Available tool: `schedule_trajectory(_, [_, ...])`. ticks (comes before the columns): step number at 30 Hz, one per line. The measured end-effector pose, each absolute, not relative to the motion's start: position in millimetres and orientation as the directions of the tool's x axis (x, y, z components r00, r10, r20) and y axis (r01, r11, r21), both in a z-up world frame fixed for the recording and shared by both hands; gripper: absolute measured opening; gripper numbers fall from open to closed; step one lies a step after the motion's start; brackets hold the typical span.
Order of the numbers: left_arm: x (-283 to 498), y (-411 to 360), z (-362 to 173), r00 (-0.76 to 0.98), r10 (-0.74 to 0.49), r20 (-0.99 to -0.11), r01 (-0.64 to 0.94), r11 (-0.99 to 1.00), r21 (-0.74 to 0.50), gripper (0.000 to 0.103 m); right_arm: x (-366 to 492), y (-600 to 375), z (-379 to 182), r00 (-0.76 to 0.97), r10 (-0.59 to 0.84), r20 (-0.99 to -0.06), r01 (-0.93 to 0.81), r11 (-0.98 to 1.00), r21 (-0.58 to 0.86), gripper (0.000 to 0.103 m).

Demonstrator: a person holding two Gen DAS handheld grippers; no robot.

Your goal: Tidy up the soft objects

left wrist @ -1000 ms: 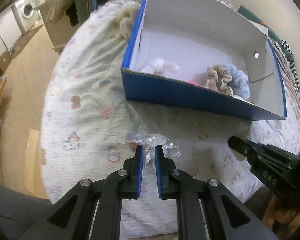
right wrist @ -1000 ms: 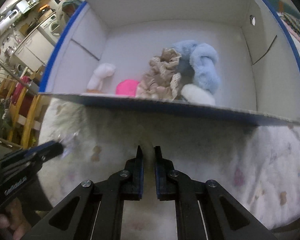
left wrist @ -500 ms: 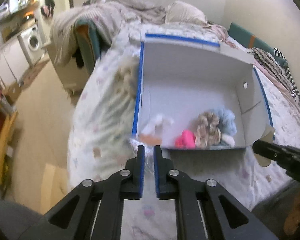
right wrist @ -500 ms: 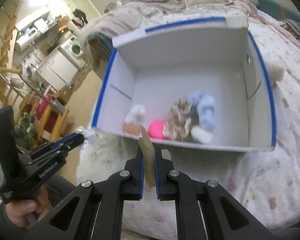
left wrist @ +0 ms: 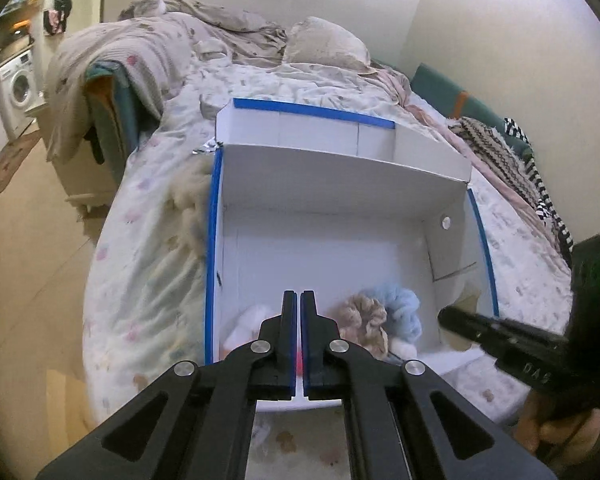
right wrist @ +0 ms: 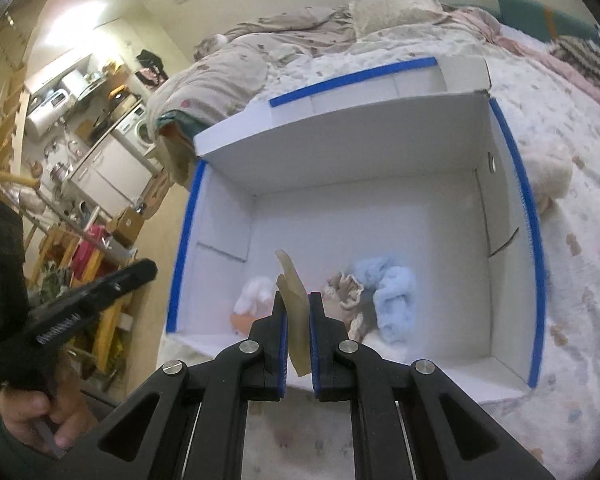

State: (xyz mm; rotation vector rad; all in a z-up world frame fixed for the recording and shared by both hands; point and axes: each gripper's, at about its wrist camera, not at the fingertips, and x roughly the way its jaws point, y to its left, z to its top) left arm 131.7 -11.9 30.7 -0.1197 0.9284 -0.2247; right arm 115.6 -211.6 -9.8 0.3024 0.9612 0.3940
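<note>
A: Nearest first. What has the right gripper (right wrist: 298,316) got?

B: A flat tan piece (right wrist: 294,300), clamped upright between its jaws, its top poking up past the tips. It hangs over the near edge of the box (right wrist: 536,240).

A: And the left gripper (left wrist: 299,312)?

B: Jaws drawn together to a thin slit. I can't make out anything between them. It too sits over the near edge of the box (left wrist: 210,240), toward the near-left corner.

A: What lies in the box?

B: All of it along the near wall. A white fluffy piece (right wrist: 254,292) by the near-left corner, with something orange (right wrist: 242,320) touching it. A bit of pink (left wrist: 299,360) shows only through the left gripper's slit. Toward the middle, a beige scrunchie (left wrist: 366,320) pressed against a blue scrunchie (left wrist: 400,308), and a white puff (left wrist: 404,348) just beside them. The far half of the floor holds nothing I can see.

A: And the box?

B: It stands on the bed (left wrist: 140,240), lid (left wrist: 320,128) tipped back on the far side. A cream fuzzy lump (left wrist: 192,200) touches its left wall outside. Crumpled bedding (left wrist: 220,32) and a pillow (left wrist: 328,44) lie at the far end.
</note>
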Motion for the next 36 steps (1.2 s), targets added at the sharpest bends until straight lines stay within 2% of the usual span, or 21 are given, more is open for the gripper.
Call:
schedule_trajectory(6, [151.6,-5.9,5.1,0.528,-0.275,-0.804,0.117,0.961,-0.252,0.002,129.8,-216.0,-38.8,0.484,0.441,-0.756,-0.142,0.892,0.430,0.011])
schedule_trajectory(10, [133.3,10.0,0.0,0.486,-0.220,-0.846,0.059,0.974,-0.219,0.005,136.3,-215.6,-47.0,0.466,0.440,-0.768,-0.140,0.893,0.427,0.011])
schedule_trajectory(12, [114.7,20.7,-5.2,0.462,-0.200,-0.864,0.034,0.977,-0.208,0.026,138.1,-217.5,-46.9,0.471,0.440,-0.764,-0.135,0.892,0.431,0.011])
schedule_trajectory(13, [104.8,27.5,-11.2,0.443,-0.194,-0.875,0.011,0.977,-0.211,0.056,138.7,-219.1,-46.6,0.474,0.444,-0.760,-0.130,0.889,0.439,0.011])
schedule_trajectory(14, [97.0,32.1,-17.0,0.432,-0.183,-0.883,-0.014,0.978,-0.209,0.079,138.8,-220.4,-45.9,0.477,0.449,-0.756,-0.125,0.886,0.447,0.011])
schedule_trajectory(17, [81.0,34.9,-42.6,0.371,-0.184,-0.910,-0.053,0.974,-0.218,0.079,139.0,-222.9,-43.9,0.481,0.463,-0.745,-0.117,0.875,0.469,0.011])
schedule_trajectory(23, [87.8,15.4,-80.5,0.281,-0.101,-0.954,-0.049,0.992,-0.120,0.078,138.9,-222.6,-42.0,0.480,0.471,-0.740,-0.120,0.871,0.476,0.011])
schedule_trajectory(28, [99.3,6.1,-103.6,0.236,-0.102,-0.967,-0.059,0.991,-0.119,0.076,137.3,-226.9,-40.4,0.483,0.475,-0.736,-0.111,0.867,0.487,0.011])
schedule_trajectory(30, [103.4,0.6,-117.6,0.204,-0.090,-0.975,-0.049,0.994,-0.102,0.065,136.4,-228.1,-39.8,0.485,0.477,-0.733,-0.108,0.864,0.491,0.011])
schedule_trajectory(32, [106.6,-3.0,-135.3,0.154,-0.097,-0.983,-0.044,0.994,-0.105,0.050,138.0,-227.3,-40.5,0.483,0.481,-0.732,-0.106,0.862,0.496,0.011])
schedule_trajectory(34, [107.2,-6.3,-148.6,0.122,-0.086,-0.989,-0.044,0.995,-0.092,0.048,138.3,-226.2,-40.4,0.482,0.484,-0.731,-0.109,0.860,0.498,0.011])
schedule_trajectory(36, [106.2,-13.2,-147.8,0.144,-0.058,-0.988,-0.004,0.998,-0.059,0.038,139.1,-223.8,-39.8,0.482,0.482,-0.731,-0.116,0.863,0.492,0.011])
